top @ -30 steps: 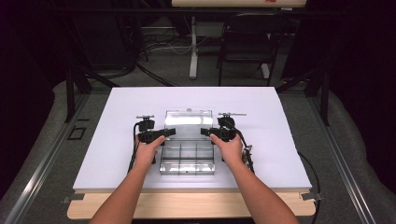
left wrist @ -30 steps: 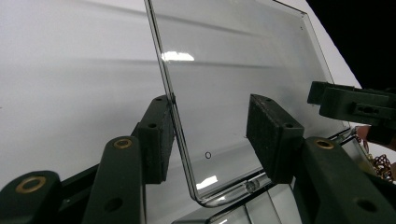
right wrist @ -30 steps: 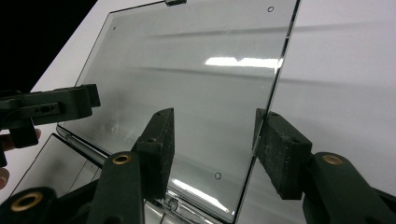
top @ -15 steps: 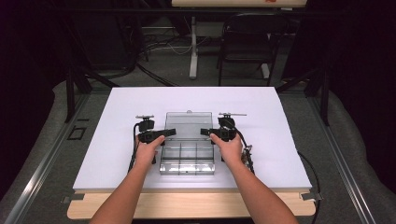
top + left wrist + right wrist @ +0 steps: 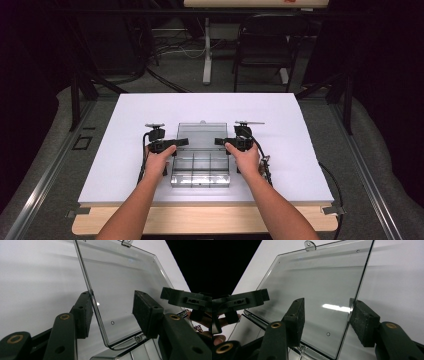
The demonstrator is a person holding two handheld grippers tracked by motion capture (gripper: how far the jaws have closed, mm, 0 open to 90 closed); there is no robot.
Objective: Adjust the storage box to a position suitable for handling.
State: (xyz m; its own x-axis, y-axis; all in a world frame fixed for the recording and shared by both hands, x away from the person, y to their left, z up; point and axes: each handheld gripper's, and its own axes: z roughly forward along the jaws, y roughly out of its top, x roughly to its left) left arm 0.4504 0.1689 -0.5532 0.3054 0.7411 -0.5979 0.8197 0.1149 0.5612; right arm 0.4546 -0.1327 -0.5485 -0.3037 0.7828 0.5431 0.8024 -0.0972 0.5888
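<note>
Clear plastic box (image 5: 201, 167) lies on the white surface (image 5: 125, 115), near the edge closest to the person and about midway across it. Its inside is split by thin walls into small compartments, and its see-through lid (image 5: 202, 135) is swung open on the far side, tilted back over the surface. A small tab sticks out from the middle of the lid's far edge.

Left tongs (image 5: 170, 143) sit at the lid's left edge, held in the person's left hand (image 5: 159, 161). In the left gripper view, the lid's edge (image 5: 92, 302) stands between the two black jaws, just against the left pad (image 5: 85, 312), while the right pad (image 5: 145, 312) stands well clear of the plastic. So the left tongs are open around the edge, not squeezing it.

Right tongs (image 5: 226, 142) sit at the lid's right edge, held in the right hand (image 5: 245, 160). In the right gripper view, the lid's edge (image 5: 358, 302) runs just beside the right pad (image 5: 362, 322), and the left pad (image 5: 295, 320) stands apart, over the lid's face. These tongs are also open, with the edge between the jaws.

Both tongs point inward, toward each other across the lid.
</note>
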